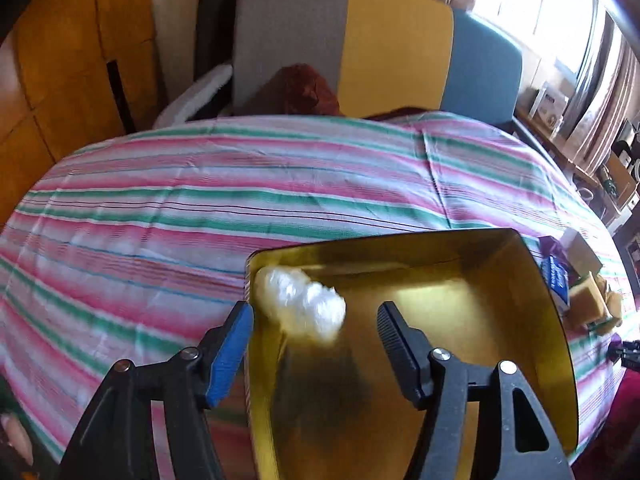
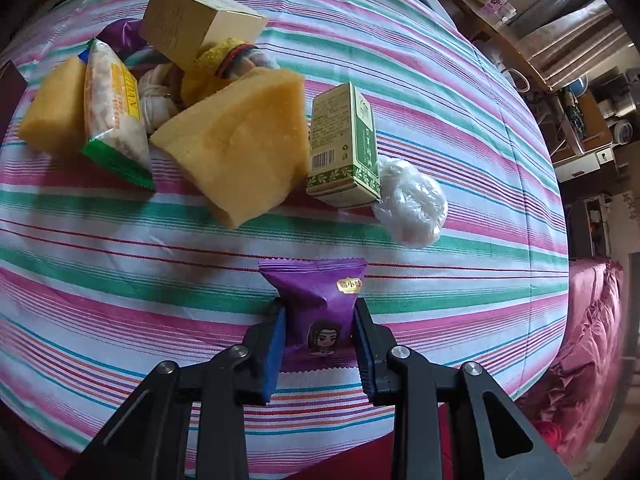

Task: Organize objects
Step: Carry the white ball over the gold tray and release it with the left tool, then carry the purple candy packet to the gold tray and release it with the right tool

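Observation:
In the left wrist view my left gripper (image 1: 314, 314) is open above the near left side of a gold tray (image 1: 460, 252) on the striped tablecloth. A crumpled white plastic bundle (image 1: 300, 306) is in the tray's far left corner, between and just beyond my fingers. In the right wrist view my right gripper (image 2: 320, 320) is shut on a purple snack packet (image 2: 316, 304), held just above the cloth. Beyond it lie a green box (image 2: 344, 148), a white plastic ball (image 2: 412, 204), two yellow sponges (image 2: 244, 144), a rice-cracker packet (image 2: 116, 116) and a tan box (image 2: 192, 20).
The pile of items shows at the right edge of the left wrist view (image 1: 580, 288), right of the tray. A multicoloured chair (image 1: 380, 48) stands behind the table. The table edge and a red cloth (image 2: 588, 340) lie to the right in the right wrist view.

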{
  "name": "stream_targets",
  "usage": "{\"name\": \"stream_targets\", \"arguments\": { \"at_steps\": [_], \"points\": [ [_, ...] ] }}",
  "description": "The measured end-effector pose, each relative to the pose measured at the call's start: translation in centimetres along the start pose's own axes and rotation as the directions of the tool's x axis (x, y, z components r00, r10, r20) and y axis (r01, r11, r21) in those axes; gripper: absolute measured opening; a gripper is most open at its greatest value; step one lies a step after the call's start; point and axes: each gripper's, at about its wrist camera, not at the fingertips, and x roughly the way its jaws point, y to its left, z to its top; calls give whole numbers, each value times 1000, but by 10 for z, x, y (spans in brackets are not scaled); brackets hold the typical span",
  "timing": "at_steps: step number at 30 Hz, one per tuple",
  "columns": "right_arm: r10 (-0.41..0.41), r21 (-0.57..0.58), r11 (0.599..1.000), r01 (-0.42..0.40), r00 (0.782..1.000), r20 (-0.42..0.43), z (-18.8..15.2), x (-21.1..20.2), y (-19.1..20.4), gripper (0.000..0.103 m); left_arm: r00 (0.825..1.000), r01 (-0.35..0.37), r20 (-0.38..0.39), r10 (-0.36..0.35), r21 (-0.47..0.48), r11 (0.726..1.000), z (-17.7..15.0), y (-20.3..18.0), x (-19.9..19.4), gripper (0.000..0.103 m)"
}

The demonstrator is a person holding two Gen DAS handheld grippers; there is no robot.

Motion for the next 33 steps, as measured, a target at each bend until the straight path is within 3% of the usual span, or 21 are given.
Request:
{"name": "stream_targets", "arguments": {
  "at_steps": [4,7,10,15,19,24,31,33],
  "points": [
    [34,61,997,-39,996,86,-5,-23,-4,30,999,34,39,-32,-51,998,-30,9,-35,65],
    [102,52,992,-114,977,189,-5,-51,17,30,998,51,45,-48,-78,996,-53,14,-49,65],
    [195,-23,980,-197,932,306,2,-95,48,30,998,58,24,-55,-110,992,-72,19,-54,64],
    [365,-220,928,-300,845,390,12,-151,160,30,997,75,23,-73,-149,986,-94,24,-64,64],
    [513,-364,845,-391,786,345,24,-174,256,31,997,77,37,-72,-177,981,-105,31,-72,64],
    [604,-447,760,-472,766,218,45,-162,370,31,998,63,44,-55,-206,977,-116,44,-79,64],
    [641,-368,738,-566,758,119,87,-121,464,33,998,54,39,-45,-272,961,-123,67,-78,64],
    [664,-313,728,-610,741,99,97,-114,477,35,998,52,38,-43,-282,958,-124,70,-77,64]
  ]
}}
